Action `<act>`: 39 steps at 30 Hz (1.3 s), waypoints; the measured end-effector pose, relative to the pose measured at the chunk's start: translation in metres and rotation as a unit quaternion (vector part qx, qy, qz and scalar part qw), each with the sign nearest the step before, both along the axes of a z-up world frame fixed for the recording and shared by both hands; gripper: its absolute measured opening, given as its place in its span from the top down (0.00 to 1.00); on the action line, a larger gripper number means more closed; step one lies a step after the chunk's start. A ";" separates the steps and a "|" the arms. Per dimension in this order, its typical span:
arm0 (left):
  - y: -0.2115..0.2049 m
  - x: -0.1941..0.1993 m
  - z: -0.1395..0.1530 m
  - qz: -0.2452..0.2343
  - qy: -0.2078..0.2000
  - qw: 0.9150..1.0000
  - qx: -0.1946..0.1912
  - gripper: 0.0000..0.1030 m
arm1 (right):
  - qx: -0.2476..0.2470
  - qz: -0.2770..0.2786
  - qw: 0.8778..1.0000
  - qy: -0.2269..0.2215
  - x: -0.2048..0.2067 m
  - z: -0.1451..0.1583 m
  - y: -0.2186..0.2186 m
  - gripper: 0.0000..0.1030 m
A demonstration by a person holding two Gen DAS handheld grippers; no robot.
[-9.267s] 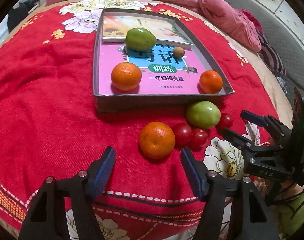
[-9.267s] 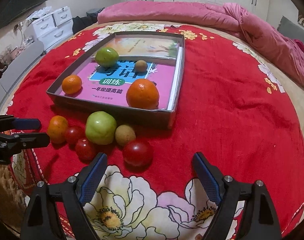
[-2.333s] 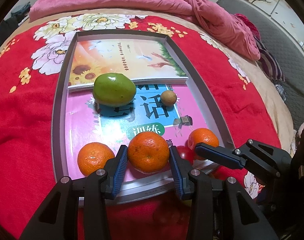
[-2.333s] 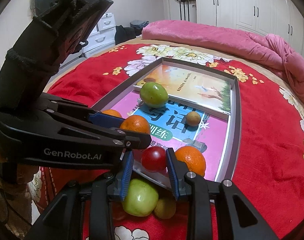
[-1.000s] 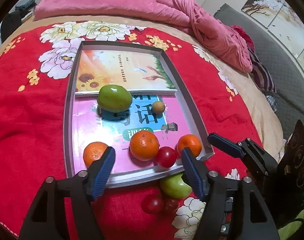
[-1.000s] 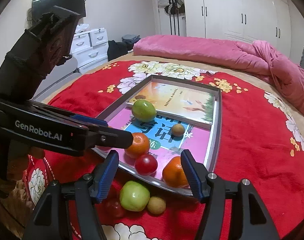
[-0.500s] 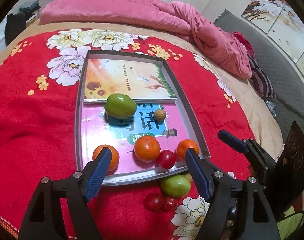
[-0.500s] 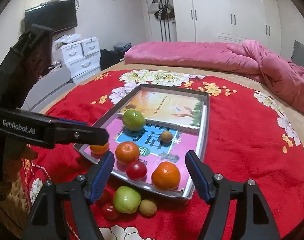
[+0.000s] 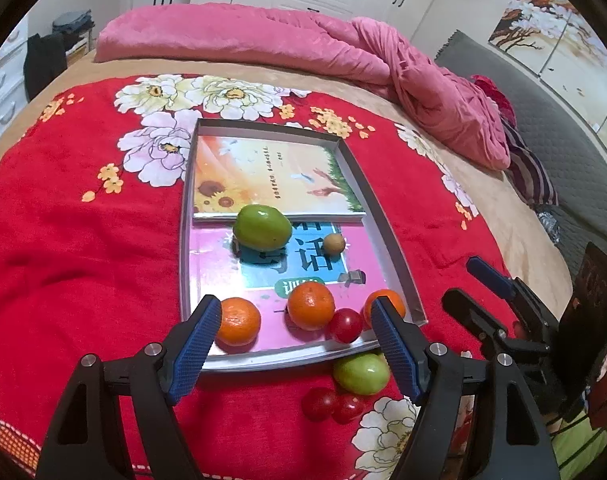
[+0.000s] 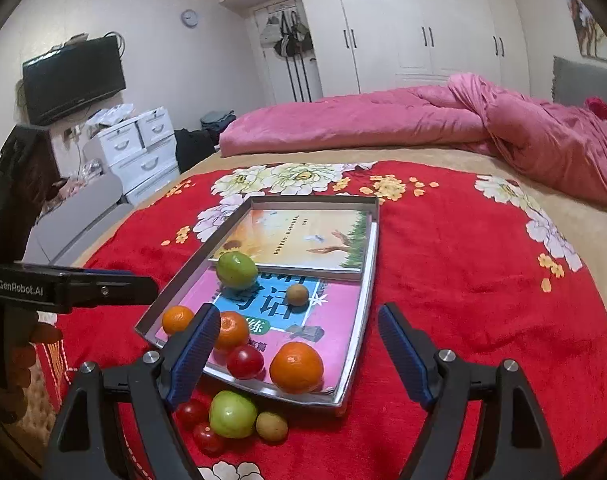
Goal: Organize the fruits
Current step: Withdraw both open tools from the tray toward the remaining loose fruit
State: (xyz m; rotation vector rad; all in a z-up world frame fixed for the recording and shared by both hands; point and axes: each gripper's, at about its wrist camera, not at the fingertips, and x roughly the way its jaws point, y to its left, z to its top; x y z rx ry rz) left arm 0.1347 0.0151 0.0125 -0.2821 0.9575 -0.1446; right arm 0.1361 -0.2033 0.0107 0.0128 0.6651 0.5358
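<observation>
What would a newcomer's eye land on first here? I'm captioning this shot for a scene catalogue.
Probably the shallow grey tray on the red floral blanket, holding two bright books, three oranges, a green fruit and a red tomato. More fruit lies on the blanket by its near edge, behind the open right gripper.

A bed (image 9: 523,240) under a red floral blanket (image 9: 63,240) carries a grey tray (image 9: 399,256); at the tray's 5 o'clock lie a green fruit (image 9: 361,374) and two cherry tomatoes (image 9: 319,403); pink quilt (image 9: 303,44) at 12.

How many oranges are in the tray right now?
3, all along the tray's near edge: one orange at the left, one in the middle, one at the right corner.
</observation>
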 end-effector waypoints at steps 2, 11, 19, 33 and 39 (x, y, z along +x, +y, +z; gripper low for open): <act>0.000 -0.001 0.001 -0.001 -0.001 1.000 0.005 0.24 | 0.001 -0.005 1.000 -0.001 0.001 0.001 -0.002 0.22; 0.001 -0.006 0.005 -0.006 -0.007 1.000 0.011 0.24 | 0.000 -0.002 1.000 0.001 -0.002 0.001 -0.003 0.22; -0.002 -0.010 0.002 -0.016 0.000 1.000 0.007 0.24 | 0.002 0.001 1.000 0.009 -0.005 0.001 -0.004 0.21; -0.011 -0.023 -0.003 -0.031 0.009 0.999 0.020 0.24 | -0.025 0.014 0.999 0.038 -0.017 -0.006 0.001 0.21; -0.013 -0.027 -0.006 -0.034 0.015 0.999 0.020 0.24 | -0.036 0.026 0.998 0.052 -0.022 -0.011 0.004 0.11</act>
